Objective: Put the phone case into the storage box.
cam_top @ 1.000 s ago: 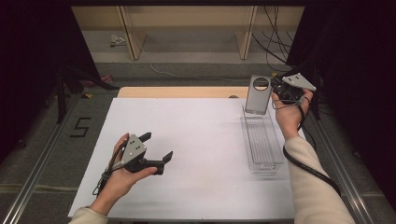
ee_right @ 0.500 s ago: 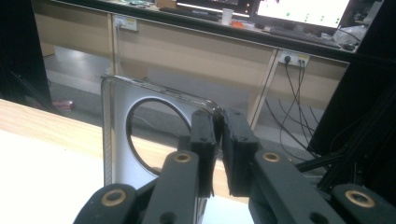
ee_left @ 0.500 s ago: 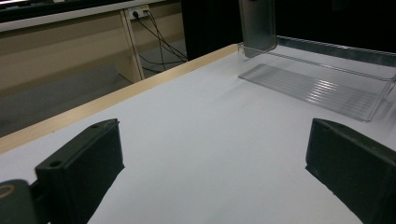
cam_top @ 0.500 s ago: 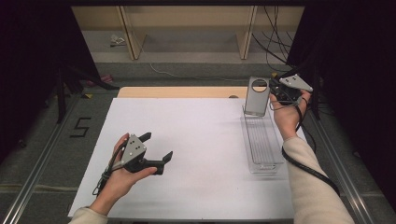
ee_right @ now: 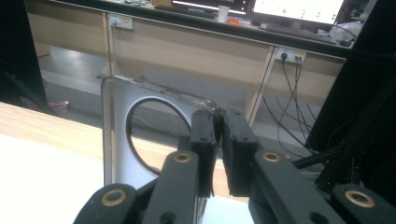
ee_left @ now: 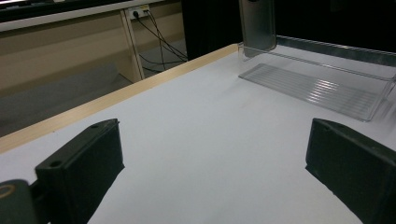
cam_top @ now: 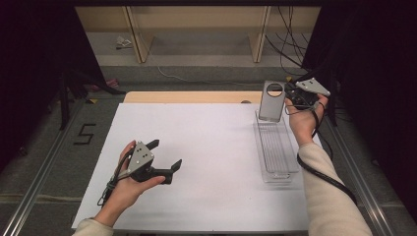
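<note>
Upper right, right tongs (cam_top: 290,96) clamp a stiff, probably slippery phone case (cam_top: 271,102) by its edge over the tray (cam_top: 275,147); left tongs (cam_top: 164,155) gape.

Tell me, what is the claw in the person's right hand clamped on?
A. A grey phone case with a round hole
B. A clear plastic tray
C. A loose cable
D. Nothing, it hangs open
A: the right claw is pinched on the edge of the grey phone case, held upright at the far end of the clear tray.
</note>
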